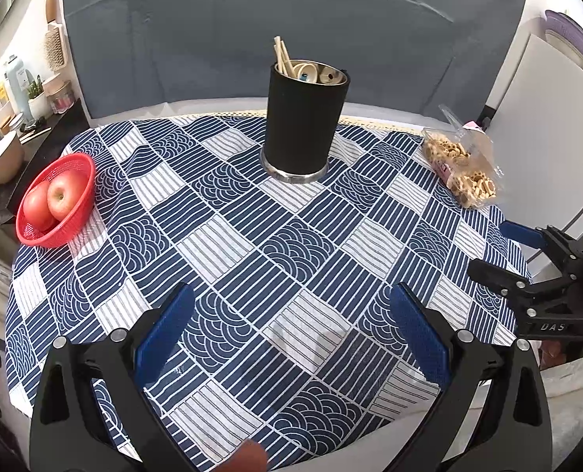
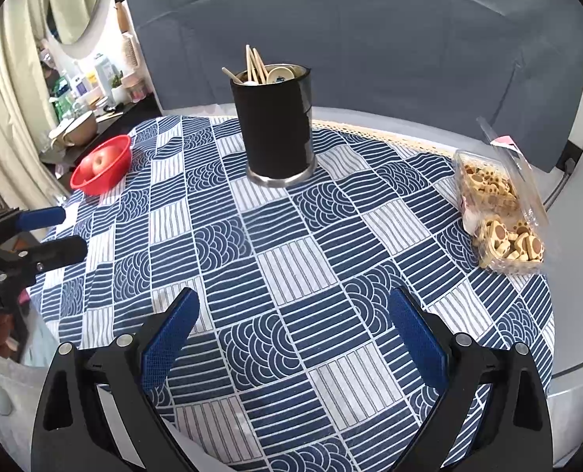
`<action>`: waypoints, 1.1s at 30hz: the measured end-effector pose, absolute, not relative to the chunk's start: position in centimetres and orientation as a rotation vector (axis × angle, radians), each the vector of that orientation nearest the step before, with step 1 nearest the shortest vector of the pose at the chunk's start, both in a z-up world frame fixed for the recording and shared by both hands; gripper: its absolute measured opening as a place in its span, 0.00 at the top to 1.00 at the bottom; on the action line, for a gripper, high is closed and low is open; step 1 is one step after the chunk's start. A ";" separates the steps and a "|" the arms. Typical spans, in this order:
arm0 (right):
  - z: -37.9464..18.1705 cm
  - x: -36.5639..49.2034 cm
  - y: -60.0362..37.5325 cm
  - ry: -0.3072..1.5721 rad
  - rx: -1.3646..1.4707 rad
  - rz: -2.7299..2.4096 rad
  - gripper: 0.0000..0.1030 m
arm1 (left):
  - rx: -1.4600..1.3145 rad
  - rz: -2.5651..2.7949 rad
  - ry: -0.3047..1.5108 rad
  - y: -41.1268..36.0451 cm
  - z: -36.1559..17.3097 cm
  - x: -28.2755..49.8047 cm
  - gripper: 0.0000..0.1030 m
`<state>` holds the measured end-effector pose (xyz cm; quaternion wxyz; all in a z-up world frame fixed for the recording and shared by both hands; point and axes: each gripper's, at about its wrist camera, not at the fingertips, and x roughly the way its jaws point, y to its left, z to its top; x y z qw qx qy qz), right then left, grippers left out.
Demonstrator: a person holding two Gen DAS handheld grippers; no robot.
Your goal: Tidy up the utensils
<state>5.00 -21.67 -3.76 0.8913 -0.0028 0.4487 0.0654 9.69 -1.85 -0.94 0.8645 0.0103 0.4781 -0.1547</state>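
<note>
Both grippers, left [image 1: 291, 334] and right [image 2: 293, 334], share one build: glossy black angular arms with slot cutouts and silver round screw heads, carrying flat blue textured fingers [image 1: 165, 338]. White letters "DAS" mark the right gripper's side.

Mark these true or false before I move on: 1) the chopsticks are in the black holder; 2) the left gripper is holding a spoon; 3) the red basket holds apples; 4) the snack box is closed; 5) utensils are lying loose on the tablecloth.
1) True. The chopsticks stand in the black holder, beside spoons.
2) False. The left gripper is open with nothing between its fingers; the right gripper is likewise open.
3) True. The red basket holds apples.
4) False. The snack box has its clear lid flipped up.
5) False. No utensils show on the tablecloth.
</note>
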 end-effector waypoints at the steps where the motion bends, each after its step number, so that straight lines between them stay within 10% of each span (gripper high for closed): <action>1: -3.7 5.0 -21.7 0.931 -0.007 0.135 0.10 | 0.016 -0.327 1.002 -1.7 -0.9 9.7 0.06; 33: -3.8 5.0 -21.7 0.936 0.003 0.132 0.10 | 0.022 -0.323 0.978 -1.6 -0.5 9.3 0.06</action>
